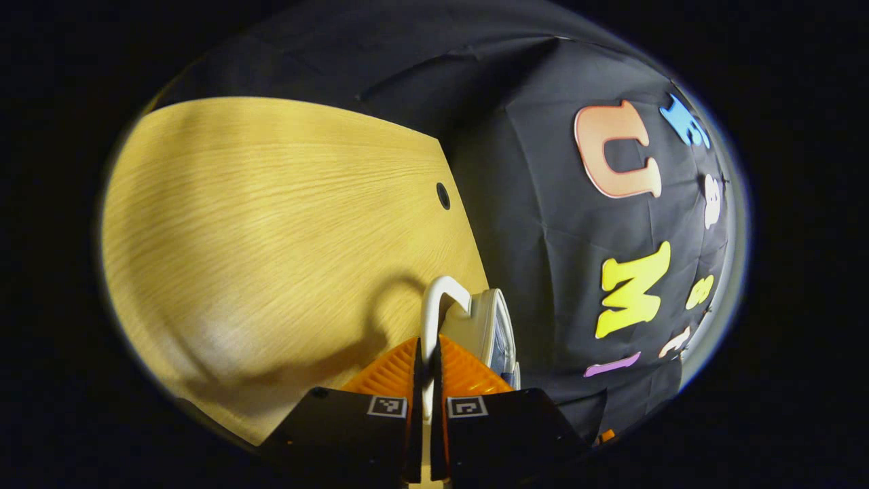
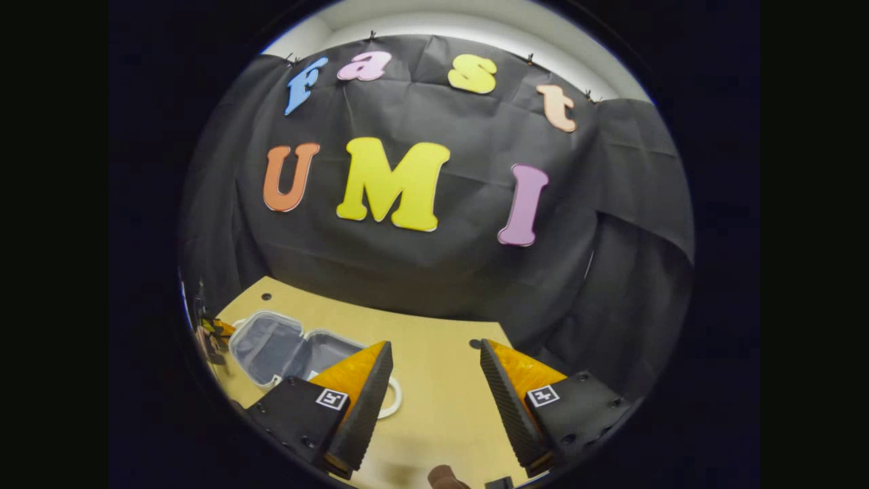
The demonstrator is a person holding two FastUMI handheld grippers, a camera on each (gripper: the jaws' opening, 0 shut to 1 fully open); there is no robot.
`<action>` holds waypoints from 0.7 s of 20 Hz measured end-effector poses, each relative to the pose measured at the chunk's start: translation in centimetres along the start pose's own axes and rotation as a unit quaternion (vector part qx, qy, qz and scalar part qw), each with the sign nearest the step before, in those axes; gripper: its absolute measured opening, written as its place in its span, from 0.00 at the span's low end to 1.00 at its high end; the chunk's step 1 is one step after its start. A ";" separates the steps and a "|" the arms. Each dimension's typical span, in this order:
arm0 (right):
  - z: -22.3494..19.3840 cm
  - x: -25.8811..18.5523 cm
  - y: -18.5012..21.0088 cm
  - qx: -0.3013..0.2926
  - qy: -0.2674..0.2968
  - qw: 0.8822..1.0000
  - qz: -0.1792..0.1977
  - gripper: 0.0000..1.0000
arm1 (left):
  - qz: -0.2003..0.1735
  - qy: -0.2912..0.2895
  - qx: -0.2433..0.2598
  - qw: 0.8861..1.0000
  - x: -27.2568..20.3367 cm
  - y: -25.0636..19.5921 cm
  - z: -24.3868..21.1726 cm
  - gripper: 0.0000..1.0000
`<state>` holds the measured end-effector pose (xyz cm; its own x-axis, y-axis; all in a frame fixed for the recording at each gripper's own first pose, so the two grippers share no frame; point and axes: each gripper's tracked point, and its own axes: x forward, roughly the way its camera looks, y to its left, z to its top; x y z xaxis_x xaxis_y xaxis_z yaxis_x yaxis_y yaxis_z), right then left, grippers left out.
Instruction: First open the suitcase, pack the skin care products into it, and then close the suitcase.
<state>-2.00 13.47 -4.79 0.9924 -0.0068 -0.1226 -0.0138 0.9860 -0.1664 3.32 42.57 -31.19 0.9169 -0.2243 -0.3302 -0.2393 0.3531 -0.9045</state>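
Observation:
The small white suitcase [image 2: 271, 348] lies open on the wooden table [image 2: 441, 407], its grey lining showing, left of my right gripper [image 2: 434, 360]. That gripper hangs open above the table with nothing between its fingers. A white loop handle [image 2: 396, 401] of the case peeks out beside its left finger. My left gripper [image 1: 428, 346] is shut on the other white handle [image 1: 434, 299], with the suitcase's rim [image 1: 492, 326] seen edge-on just beyond. In the right gripper view the left gripper [image 2: 214, 333] sits at the case's far left edge.
A brown rounded object [image 2: 445, 479] pokes in at the bottom of the right gripper view; what it is I cannot tell. Small dark holes [image 2: 475, 343] mark the tabletop. The black cloth wall [image 2: 421, 272] rises right behind the table's back edge.

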 end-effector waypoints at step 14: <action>0.7 -1.3 -9.0 0.034 -0.050 0.997 0.038 0.78 | 0.007 -0.086 0.274 0.958 -4.7 -18.5 0.2 0.03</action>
<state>-3.10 4.75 -2.47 0.9961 0.0815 -0.0337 -0.0843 0.9920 -0.0937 3.52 37.23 -12.86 0.9651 -0.0803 -0.2491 -0.0912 0.7889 -0.6077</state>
